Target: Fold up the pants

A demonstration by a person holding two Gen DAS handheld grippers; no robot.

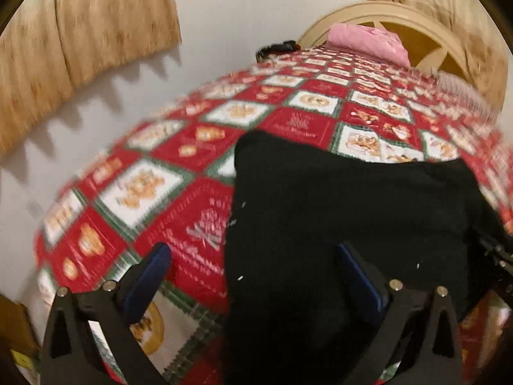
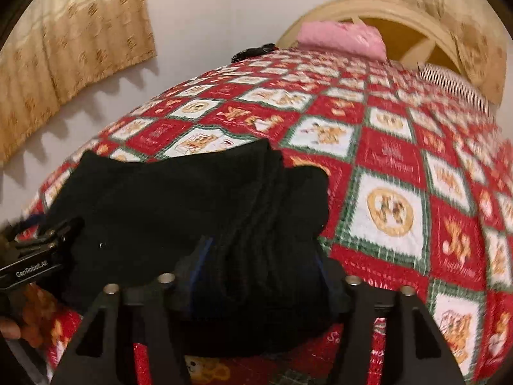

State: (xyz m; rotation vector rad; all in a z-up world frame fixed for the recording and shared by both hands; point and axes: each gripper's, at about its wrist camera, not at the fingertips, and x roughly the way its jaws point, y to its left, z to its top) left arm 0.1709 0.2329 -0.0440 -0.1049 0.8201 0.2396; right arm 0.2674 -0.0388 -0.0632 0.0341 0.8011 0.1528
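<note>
Pants (image 1: pixel 336 211): I see them lying folded on the bed (image 1: pixel 166 173), well short of the pink pillow (image 1: pixel 368 43), so the fold rests flat.
Left tool (image 1: pixel 256 272): spread wide over the pants' edge, pinching nothing; I judge it has let go.
Right tool (image 2: pixel 259 266): partly spread with bunched cloth between the fingers; whether the pads press it I cannot tell.

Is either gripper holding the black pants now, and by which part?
Left gripper: open, holding nothing. Right gripper: a bunched edge of the pants lies between its fingers; whether they pinch it cannot be told.
</note>
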